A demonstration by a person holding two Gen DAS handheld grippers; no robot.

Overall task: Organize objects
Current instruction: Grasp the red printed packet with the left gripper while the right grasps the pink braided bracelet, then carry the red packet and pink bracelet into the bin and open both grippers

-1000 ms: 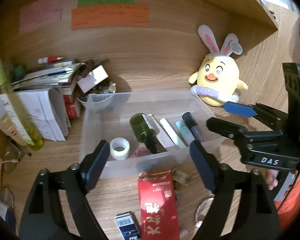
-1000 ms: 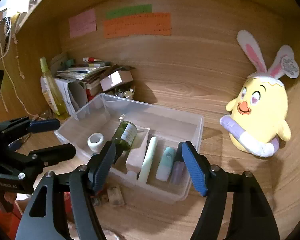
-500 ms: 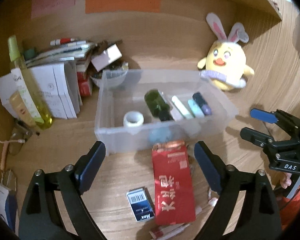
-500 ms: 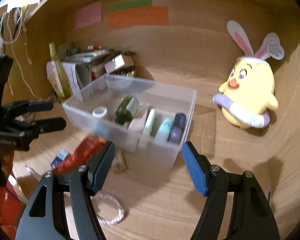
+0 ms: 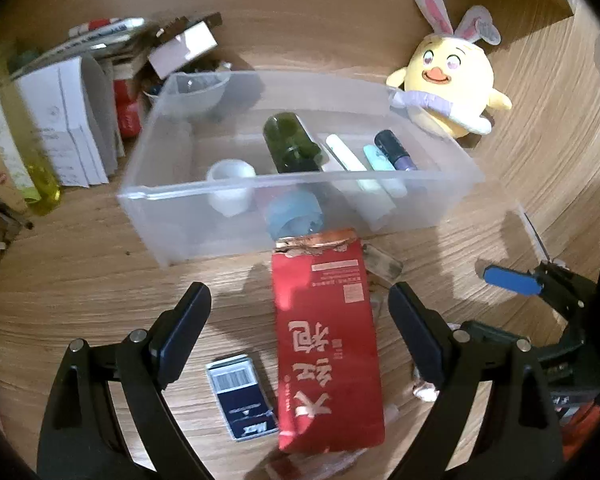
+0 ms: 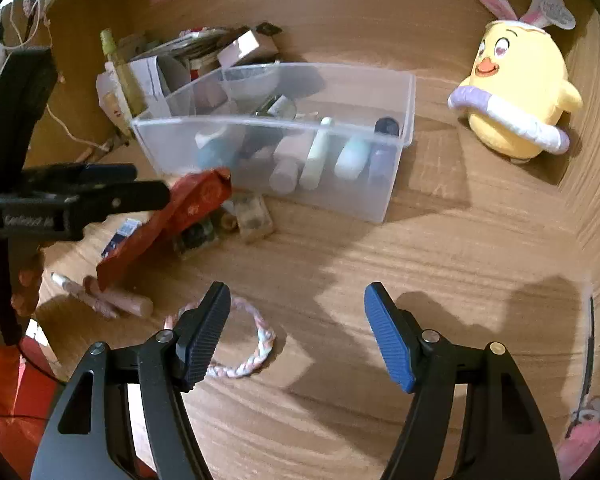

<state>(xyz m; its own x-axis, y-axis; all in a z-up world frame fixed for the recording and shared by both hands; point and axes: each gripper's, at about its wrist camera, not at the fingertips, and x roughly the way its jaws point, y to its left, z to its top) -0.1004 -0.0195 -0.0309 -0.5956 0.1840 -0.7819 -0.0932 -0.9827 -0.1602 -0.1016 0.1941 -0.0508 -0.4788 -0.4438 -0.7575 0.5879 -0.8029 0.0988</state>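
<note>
Currently, the left gripper point(image 5: 300, 316) is held with its jaws wide apart above a red packet point(image 5: 327, 344), which lies lengthwise on the wooden desk point(image 6: 440, 248) between the two fingers; the pads are not seen to touch it. The packet's torn far end lies just beside the near wall of a clear plastic bin point(image 5: 452, 176). Just left of the packet, a small dark blue box with a barcode point(image 5: 242, 396) is seen flat on the desk.

Inside the bin a white roll of tape point(image 5: 230, 172), a dark green bottle point(image 5: 292, 146), a pale stick point(image 5: 346, 154), a mint tube point(image 5: 378, 158) and a purple tube with a dark cap point(image 5: 396, 152) are laid side by side. A bluish roll point(image 5: 294, 210) is seen through the near wall; whether it lies inside cannot be told.

The right gripper point(image 6: 298, 336) is held partly open with nothing between its jaws, over bare desk. A braided pastel hair tie point(image 6: 248, 356) lies on the desk, partly hidden behind its left finger. Further left, pink tubes point(image 6: 116, 300) are seen beneath the near end of the packet, and a small translucent block point(image 6: 254, 214) rests near its far end.

A yellow plush chick with rabbit ears point(image 6: 516, 92) is set to the right of the bin, apart from it. A cluttered pile of papers and boxes point(image 5: 72, 92) and a yellow-green bottle point(image 5: 28, 148) stand to the far left.
</note>
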